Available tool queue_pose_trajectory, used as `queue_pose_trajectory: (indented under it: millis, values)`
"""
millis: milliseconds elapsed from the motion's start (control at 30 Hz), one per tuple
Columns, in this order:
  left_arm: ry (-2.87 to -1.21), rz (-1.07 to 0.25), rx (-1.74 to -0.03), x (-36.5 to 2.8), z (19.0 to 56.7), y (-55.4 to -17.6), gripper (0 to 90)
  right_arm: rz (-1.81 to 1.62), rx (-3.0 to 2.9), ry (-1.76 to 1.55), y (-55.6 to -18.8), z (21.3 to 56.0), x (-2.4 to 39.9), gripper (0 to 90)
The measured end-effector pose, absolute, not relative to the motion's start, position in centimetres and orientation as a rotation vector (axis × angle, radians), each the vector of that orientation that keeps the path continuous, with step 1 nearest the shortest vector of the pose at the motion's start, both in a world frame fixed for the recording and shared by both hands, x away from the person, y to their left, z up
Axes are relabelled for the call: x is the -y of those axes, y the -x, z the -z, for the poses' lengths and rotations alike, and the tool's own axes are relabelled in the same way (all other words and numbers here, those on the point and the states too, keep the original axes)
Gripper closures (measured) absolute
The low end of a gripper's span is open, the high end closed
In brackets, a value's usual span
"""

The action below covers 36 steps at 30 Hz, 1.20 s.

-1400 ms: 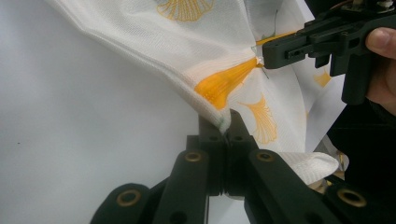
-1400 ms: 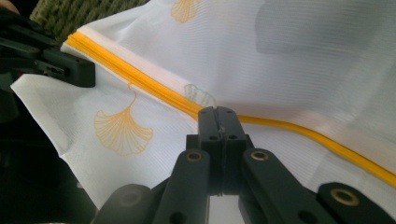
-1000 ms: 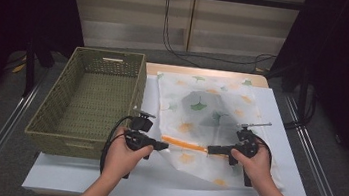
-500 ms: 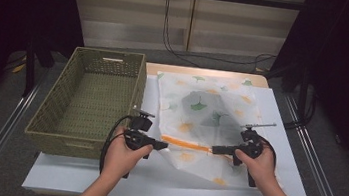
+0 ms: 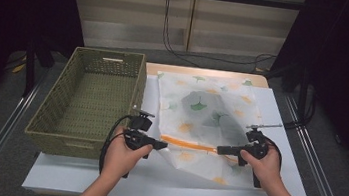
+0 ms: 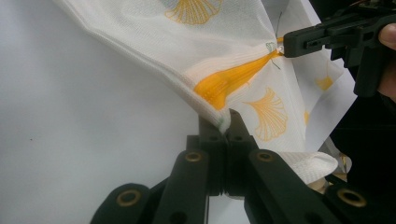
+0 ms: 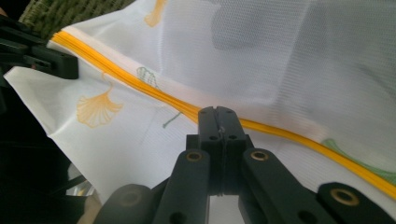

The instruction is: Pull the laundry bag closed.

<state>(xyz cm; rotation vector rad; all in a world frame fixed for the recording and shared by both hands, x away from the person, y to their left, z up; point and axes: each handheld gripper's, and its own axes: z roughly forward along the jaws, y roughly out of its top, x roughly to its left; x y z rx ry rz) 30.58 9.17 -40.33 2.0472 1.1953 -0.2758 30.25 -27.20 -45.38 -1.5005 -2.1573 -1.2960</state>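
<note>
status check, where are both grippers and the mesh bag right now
Left gripper shut on mesh bag at the orange zipper's end. Right gripper shut at the zipper's other end. Bag flat on table, basket beside it, nothing blocking.

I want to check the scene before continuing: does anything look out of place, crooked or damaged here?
Nothing looks damaged or spilled. The white mesh bag lies askew and rumpled on the table, only because the left tool and right tool pinch it along its orange zipper. The wicker basket stands straight.
</note>
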Motion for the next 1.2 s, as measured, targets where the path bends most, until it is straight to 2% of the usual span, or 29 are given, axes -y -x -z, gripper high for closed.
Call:
queue_pose_trajectory:
  millis: [1000, 1200]
  values:
    - [-2.013, 0.28, -1.224, -9.2, 40.1, -30.5, 88.9, 1.264, 2.207, 1.544, -29.8, 45.5, 28.5, 90.0]
    - [-2.046, 0.28, -1.197, -9.3, 40.2, -30.7, 89.0, 1.282, 2.178, 1.548, -29.6, 45.6, 29.2, 90.0]
